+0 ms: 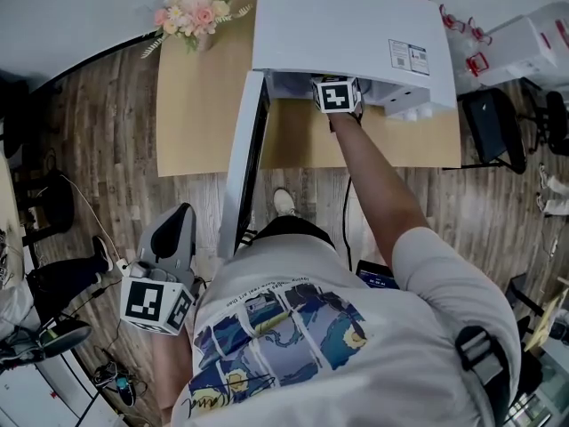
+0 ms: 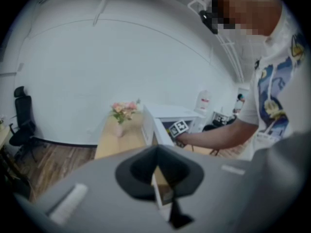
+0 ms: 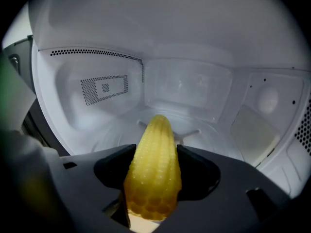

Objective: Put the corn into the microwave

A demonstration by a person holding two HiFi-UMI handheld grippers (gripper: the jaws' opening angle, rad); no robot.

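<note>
Corn (image 3: pixel 154 171), one yellow tapered cob with neat kernel rows, is pinched in the right hand-held gripper (image 3: pixel 154 152), inside the one open white microwave (image 1: pixel 347 25) near the tabletop's (image 1: pixel 200 114) right edge. The microwave's top label (image 1: pixel 409 58) is too small to read. The left hand-held gripper (image 2: pixel 156 174), pressed together and empty, hangs off the tabletop.

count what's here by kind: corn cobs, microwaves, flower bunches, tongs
corn: 1
microwave: 1
flower bunch: 1
tongs: 2, left tongs and right tongs
total: 5
</note>
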